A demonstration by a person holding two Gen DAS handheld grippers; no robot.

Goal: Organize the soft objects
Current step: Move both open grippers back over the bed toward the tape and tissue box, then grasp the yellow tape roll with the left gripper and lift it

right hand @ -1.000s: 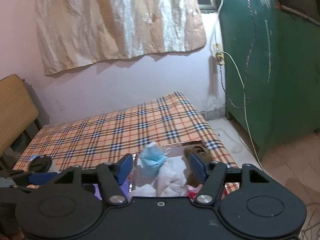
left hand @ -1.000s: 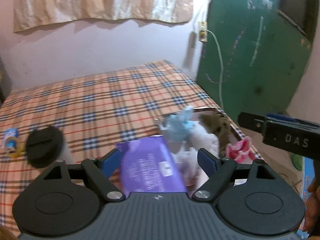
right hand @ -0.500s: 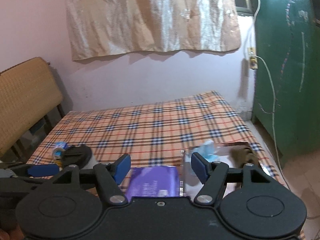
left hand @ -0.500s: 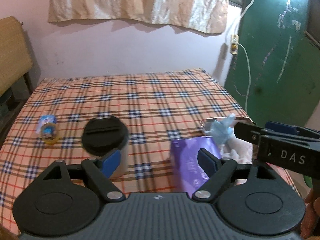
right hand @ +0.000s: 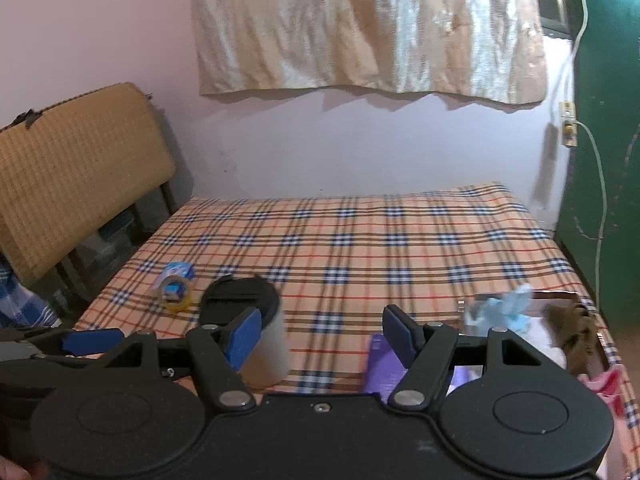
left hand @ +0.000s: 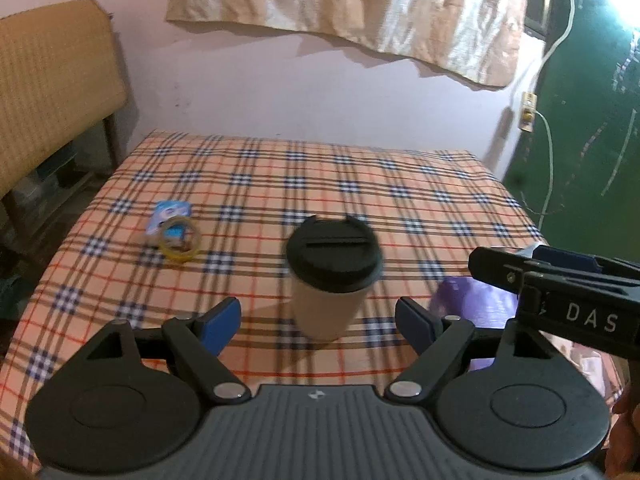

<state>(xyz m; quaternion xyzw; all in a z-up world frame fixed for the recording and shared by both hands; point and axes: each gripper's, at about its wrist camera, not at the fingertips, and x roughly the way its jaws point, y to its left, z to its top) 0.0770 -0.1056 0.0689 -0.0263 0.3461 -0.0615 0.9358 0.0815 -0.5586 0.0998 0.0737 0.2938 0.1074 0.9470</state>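
Compared with one second ago, both views have swung to the left over the checked bedcover [left hand: 360,184]: the box of soft things, which was then in the middle of the left wrist view, is now almost gone from it, and the cup with a black lid [left hand: 334,280] stands in the middle instead, upright on the cover. The left gripper [left hand: 318,318] has its jaws spread wide with nothing between the blue pads; the cup is in front of them, apart. The right gripper [right hand: 322,330] is spread too and holds nothing. In the right wrist view the soft objects lie at the right edge of the bed: a light blue mask [right hand: 502,308], a brown cloth [right hand: 572,330] and a pink piece [right hand: 604,386], partly cut off by the gripper body. The purple packet [right hand: 380,368] is half hidden behind the right finger. The tape roll [left hand: 179,239] and a small blue packet [left hand: 170,212] lie left of the cup, blurred. Both grippers point forward and downward over the bed, side by side.
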